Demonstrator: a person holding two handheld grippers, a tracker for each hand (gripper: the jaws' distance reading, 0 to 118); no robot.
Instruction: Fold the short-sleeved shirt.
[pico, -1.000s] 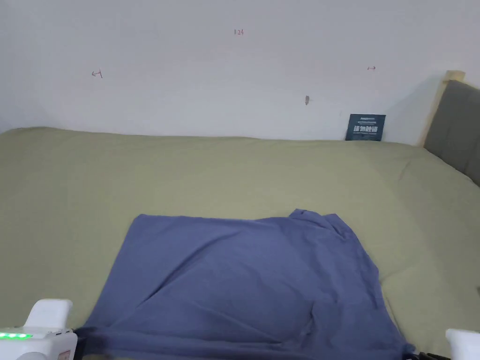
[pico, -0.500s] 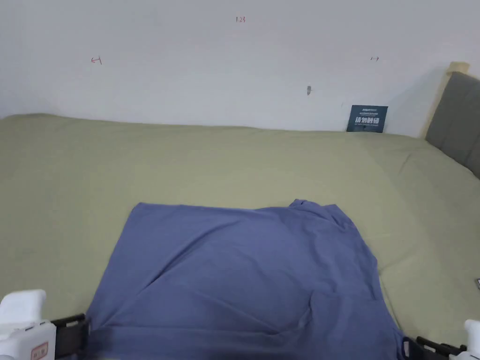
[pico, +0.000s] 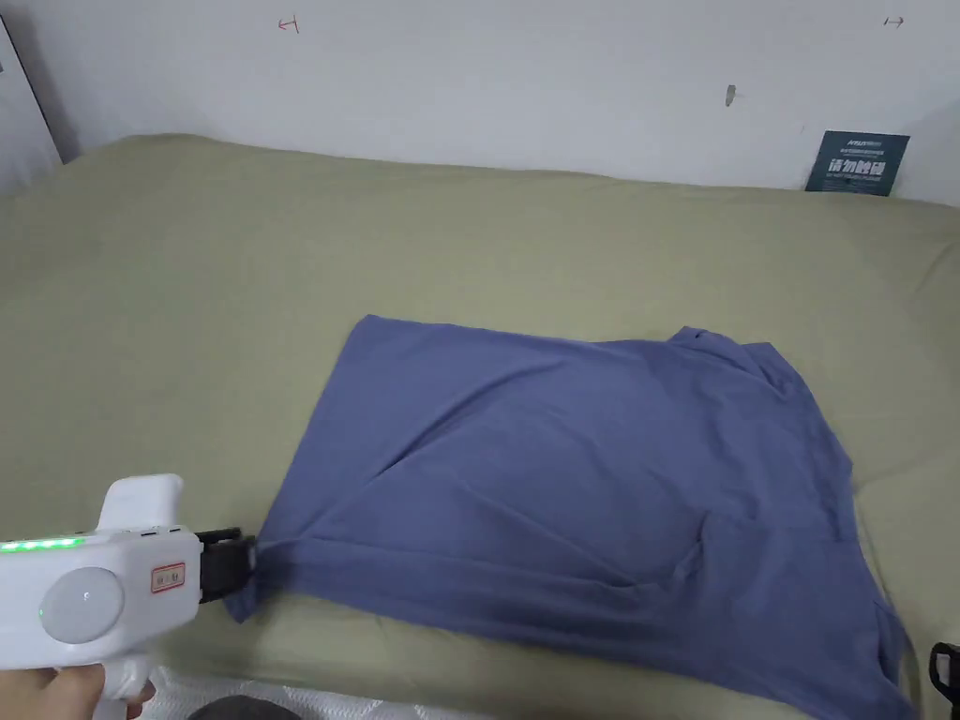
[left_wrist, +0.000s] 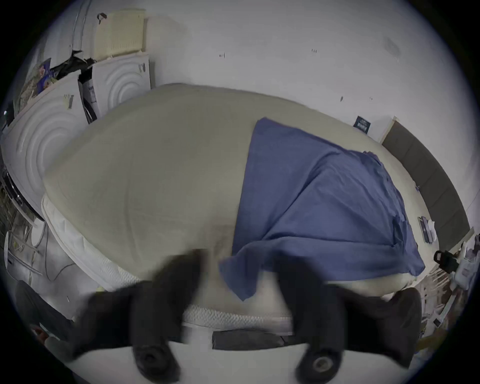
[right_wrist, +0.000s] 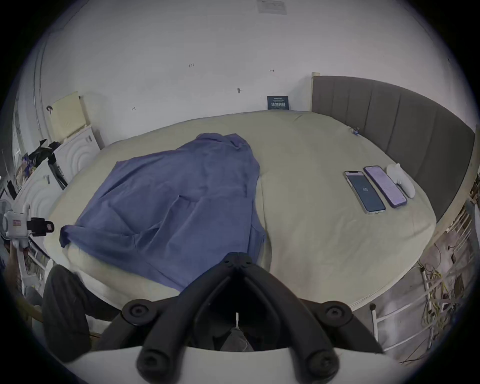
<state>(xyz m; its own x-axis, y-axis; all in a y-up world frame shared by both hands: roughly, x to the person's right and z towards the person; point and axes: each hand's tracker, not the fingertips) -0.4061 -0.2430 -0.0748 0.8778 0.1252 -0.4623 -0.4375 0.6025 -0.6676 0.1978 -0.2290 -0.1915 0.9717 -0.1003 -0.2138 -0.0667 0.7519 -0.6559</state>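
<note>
Blue shirt (pico: 581, 478) lies flat on the green bed (pico: 187, 300), long axis left-right. Left gripper (left_wrist: 239, 272), jaws spread and empty, sits just left of the near-left corner. Right gripper (right_wrist: 237, 258), jaws together on nothing, is off the near-right corner.

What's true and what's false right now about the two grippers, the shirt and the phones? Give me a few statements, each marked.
1. The left gripper has its jaws spread apart, by the near corner of the shirt. True.
2. The right gripper has its jaws wide open. False: its jaws meet at the tips.
3. The shirt hangs in the air, lifted off the bed. False: it lies spread on the bed, with some creases.
4. The two phones lie on bare sheet near the headboard, apart from the shirt. True.
</note>
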